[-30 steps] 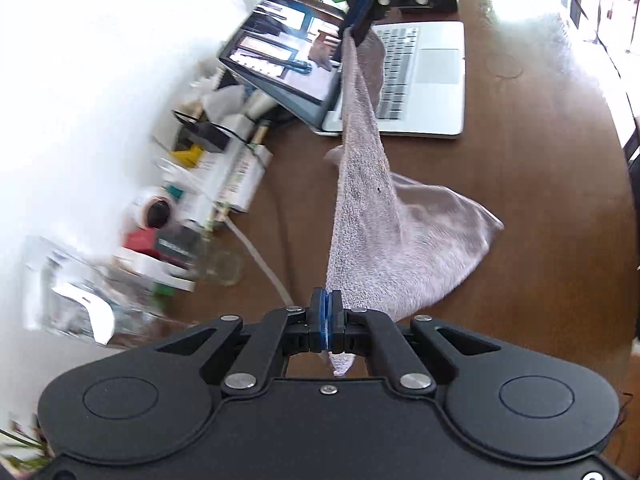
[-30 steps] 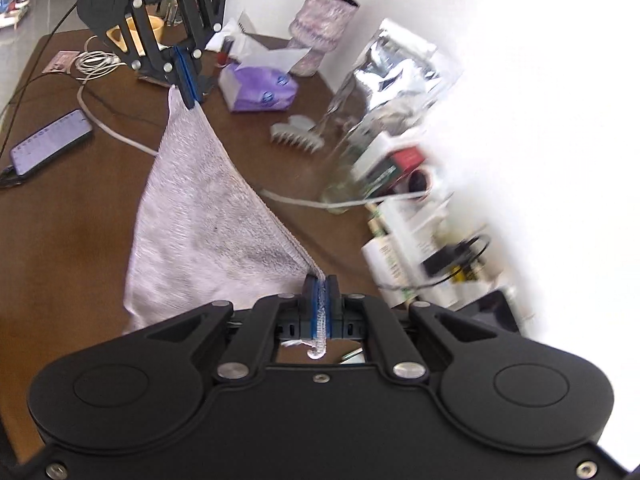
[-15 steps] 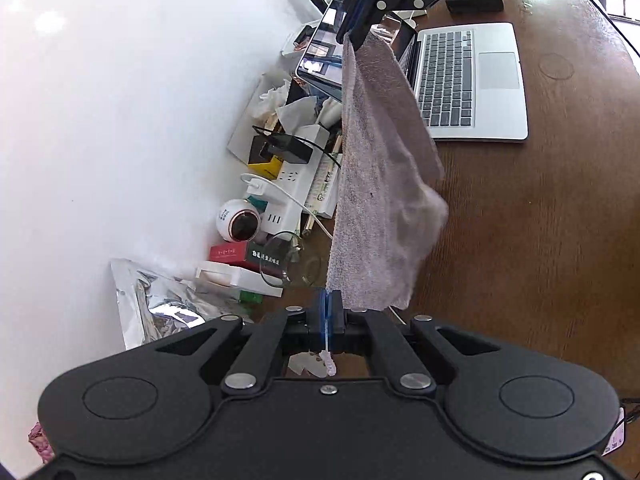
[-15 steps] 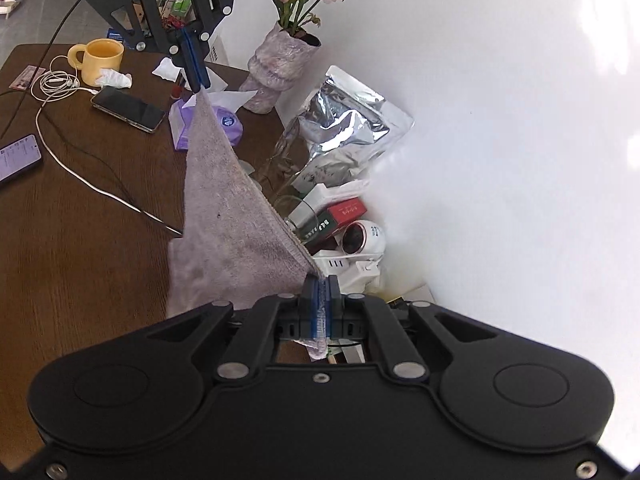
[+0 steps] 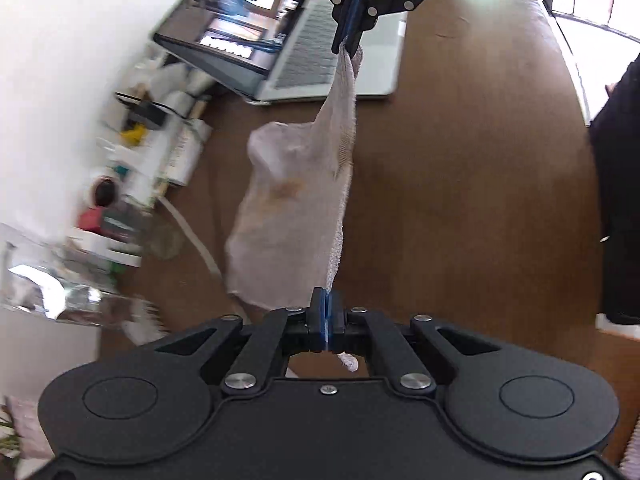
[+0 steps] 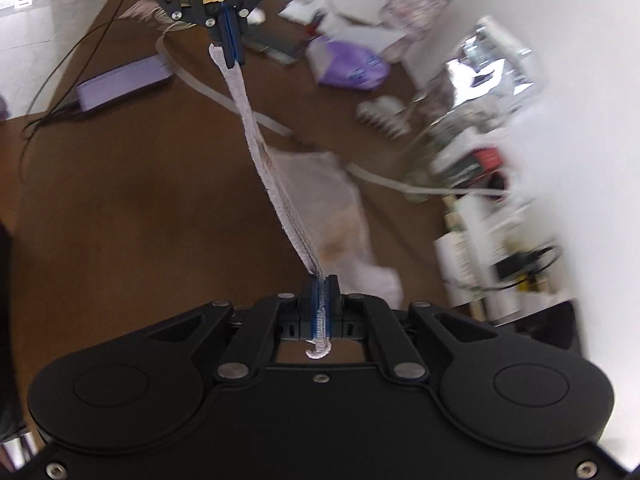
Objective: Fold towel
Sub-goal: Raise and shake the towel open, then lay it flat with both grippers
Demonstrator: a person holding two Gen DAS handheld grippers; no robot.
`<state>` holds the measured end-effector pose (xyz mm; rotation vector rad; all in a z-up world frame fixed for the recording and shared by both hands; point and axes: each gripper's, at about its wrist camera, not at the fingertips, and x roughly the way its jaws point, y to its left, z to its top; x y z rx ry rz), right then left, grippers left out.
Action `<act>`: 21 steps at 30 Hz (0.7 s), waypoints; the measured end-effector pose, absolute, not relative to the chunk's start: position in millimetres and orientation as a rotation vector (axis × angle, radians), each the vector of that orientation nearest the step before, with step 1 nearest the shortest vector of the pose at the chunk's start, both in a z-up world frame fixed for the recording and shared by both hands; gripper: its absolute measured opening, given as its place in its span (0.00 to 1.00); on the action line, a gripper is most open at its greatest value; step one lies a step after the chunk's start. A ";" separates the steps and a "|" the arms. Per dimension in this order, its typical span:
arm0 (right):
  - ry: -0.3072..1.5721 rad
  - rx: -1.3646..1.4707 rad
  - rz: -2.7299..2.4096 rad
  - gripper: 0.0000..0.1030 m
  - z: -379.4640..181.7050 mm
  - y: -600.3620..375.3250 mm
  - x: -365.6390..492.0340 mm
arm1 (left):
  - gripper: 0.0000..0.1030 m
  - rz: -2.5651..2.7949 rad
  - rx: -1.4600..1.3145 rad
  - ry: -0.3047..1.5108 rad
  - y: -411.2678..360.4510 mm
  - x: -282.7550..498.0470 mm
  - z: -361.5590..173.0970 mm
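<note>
With left claw and right claw each pinching a towel corner, we should lower evenly, keeping the top edge taut, onto the table.

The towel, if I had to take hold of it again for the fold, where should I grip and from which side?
Probably the corners again, from above. The towel hangs from its taut top edge, with the left claw and right claw each shut on one end; the lower part sags loose towards the table.

Clutter along the wall is smeared by blur.
</note>
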<state>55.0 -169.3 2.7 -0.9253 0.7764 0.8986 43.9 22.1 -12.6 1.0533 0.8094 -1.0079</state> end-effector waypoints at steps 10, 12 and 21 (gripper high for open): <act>0.931 -0.833 0.918 0.04 -58.6 -177.7 -20.4 | 0.01 -1.089 0.942 0.899 27.4 -10.5 -64.5; 0.950 -0.807 0.918 0.04 -64.0 -177.4 -24.2 | 0.01 -1.094 0.943 0.905 27.8 -13.9 -66.7; 0.995 -0.795 0.949 0.04 -71.9 -176.9 -32.9 | 0.01 -1.122 0.952 0.939 29.8 -23.1 -77.0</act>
